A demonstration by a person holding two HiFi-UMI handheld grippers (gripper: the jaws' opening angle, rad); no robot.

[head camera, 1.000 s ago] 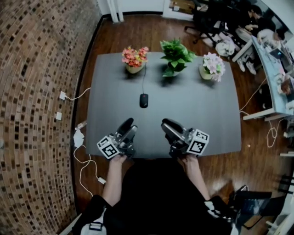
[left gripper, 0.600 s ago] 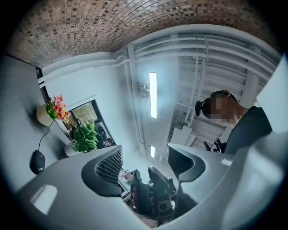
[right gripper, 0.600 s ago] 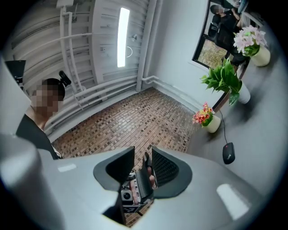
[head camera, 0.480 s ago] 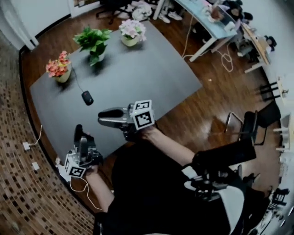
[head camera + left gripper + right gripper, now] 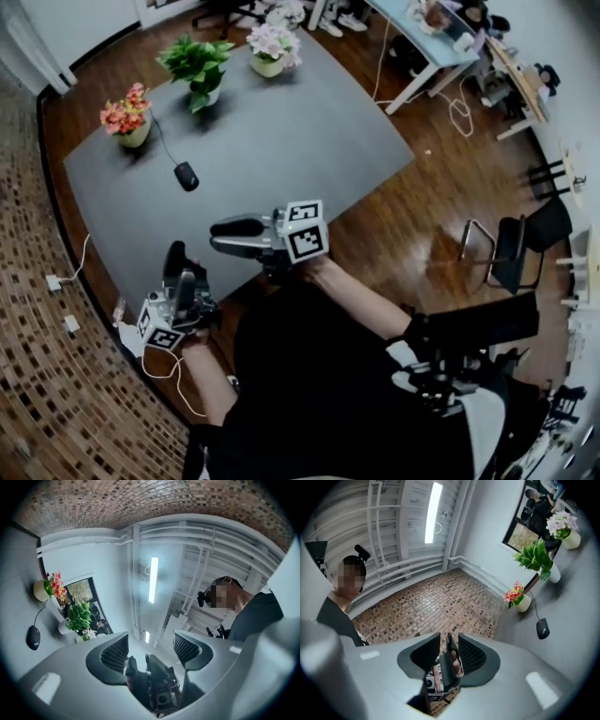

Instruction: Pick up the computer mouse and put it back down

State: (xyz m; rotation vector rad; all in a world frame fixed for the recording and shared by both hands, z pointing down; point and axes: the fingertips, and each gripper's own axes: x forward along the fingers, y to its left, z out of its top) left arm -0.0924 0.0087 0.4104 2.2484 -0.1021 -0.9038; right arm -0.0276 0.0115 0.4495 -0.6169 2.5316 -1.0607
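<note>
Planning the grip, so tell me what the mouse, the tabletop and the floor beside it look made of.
Mouse: likely black plastic, smooth with a faint sheen.
Tabletop: plain matte grey, no grain visible; laminate or painted board, cannot tell which.
Floor: brown wood planks, glossy, judging by the board lines and bright reflections.

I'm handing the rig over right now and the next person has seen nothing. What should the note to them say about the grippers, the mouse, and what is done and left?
Left hand-held gripper: jaws apart and empty; they have just been closing a little.
Right hand-held gripper: jaws narrowly apart, nothing gripped.
Computer mouse: flat on the grey table, clear of both grippers, its cable running toward the pot of red and pink flowers.
Done: nothing; the mouse is not yet picked up.
Left: reach the mouse, grip it, lift it, set it back down.
</note>
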